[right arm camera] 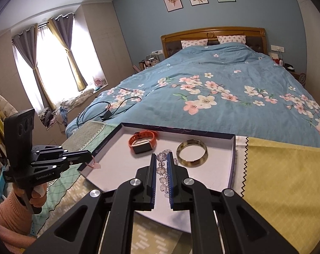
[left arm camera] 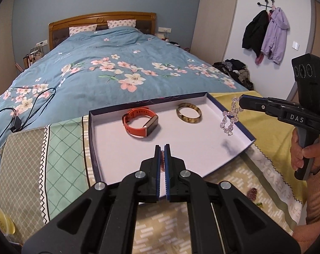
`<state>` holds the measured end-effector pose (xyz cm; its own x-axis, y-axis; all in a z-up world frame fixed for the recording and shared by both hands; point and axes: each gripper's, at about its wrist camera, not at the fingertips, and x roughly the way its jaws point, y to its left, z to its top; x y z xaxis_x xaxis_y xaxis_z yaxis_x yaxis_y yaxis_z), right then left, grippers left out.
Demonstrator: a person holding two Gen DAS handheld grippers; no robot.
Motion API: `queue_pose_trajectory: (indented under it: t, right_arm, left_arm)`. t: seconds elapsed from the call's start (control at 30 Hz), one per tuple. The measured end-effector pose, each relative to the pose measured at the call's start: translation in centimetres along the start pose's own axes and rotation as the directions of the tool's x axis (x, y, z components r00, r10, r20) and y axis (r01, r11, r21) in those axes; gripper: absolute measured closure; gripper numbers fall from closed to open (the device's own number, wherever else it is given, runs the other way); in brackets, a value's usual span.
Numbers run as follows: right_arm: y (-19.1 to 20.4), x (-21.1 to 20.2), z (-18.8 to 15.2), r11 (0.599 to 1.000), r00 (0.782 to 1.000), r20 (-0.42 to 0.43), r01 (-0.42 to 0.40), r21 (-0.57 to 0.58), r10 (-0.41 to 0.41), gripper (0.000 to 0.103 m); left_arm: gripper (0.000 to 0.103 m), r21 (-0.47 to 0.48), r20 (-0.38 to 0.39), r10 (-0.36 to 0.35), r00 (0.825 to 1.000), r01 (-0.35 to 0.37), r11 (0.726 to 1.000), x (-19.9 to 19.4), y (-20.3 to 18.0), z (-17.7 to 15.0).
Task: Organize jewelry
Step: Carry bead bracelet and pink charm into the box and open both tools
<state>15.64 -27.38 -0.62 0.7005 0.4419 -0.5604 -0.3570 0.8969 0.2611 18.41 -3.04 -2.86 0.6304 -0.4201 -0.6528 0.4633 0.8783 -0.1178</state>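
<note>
Left wrist view, left gripper (left arm camera: 162, 148) clamped on a pink trinket (right arm camera: 94, 164), right gripper (right arm camera: 162, 156) pinching clear bead bracelet (right arm camera: 162, 170) over white tray (left arm camera: 109, 148), orange watch (left arm camera: 139, 122), amber bangle (left arm camera: 189, 113) inside.

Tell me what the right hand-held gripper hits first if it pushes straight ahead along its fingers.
Probably the white floor of the box lid, between the orange smartwatch and the bangle. The right hand-held gripper points down at it, clear bead bracelet clamped; depth is uncertain.

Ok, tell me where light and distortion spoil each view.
Right wrist view: the window is blown out white behind its curtains, and the headboard bows with the fisheye. Left wrist view: even light, a soft shadow on the tray floor, and dark vignette corners.
</note>
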Motion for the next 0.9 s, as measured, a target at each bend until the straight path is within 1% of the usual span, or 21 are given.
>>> queue_pose_trajectory:
  t: [0.13, 0.27, 0.43, 0.67, 0.9]
  right_arm:
    - [-0.6, 0.9, 0.4, 1.000, 0.999, -0.014, 0.029, -0.006, -0.029, 0.095]
    - [-1.3, 1.7, 0.7, 0.999, 0.999, -0.025, 0.041, 0.004, -0.041, 0.095]
    - [-1.1, 3.4, 0.9, 0.998, 0.997, -0.054, 0.060, -0.024, -0.061, 0.095]
    - [-0.2, 6.4, 0.6, 0.997, 0.991, -0.120, 0.046, -0.056, -0.052, 0.095]
    - [0.2, 7.8, 0.4, 0.998, 0.988, -0.152, 0.018, -0.066, -0.028, 0.094]
  left_arm:
    - [0.099, -0.004, -0.020, 0.012, 1.000, -0.012, 1.000, 1.4, 0.2, 0.3]
    - [0.099, 0.004, -0.042, 0.023, 0.999, -0.023, 1.000, 2.7, 0.2, 0.6]
    - [0.099, 0.011, -0.071, 0.032, 0.997, -0.031, 0.999, 4.2, 0.4, 0.9]
    - [0.099, 0.026, -0.116, 0.052, 0.992, -0.049, 0.998, 6.5, 0.5, 1.5]
    - [0.099, 0.023, -0.142, 0.051, 0.989, -0.048, 0.999, 8.1, 0.5, 1.8]
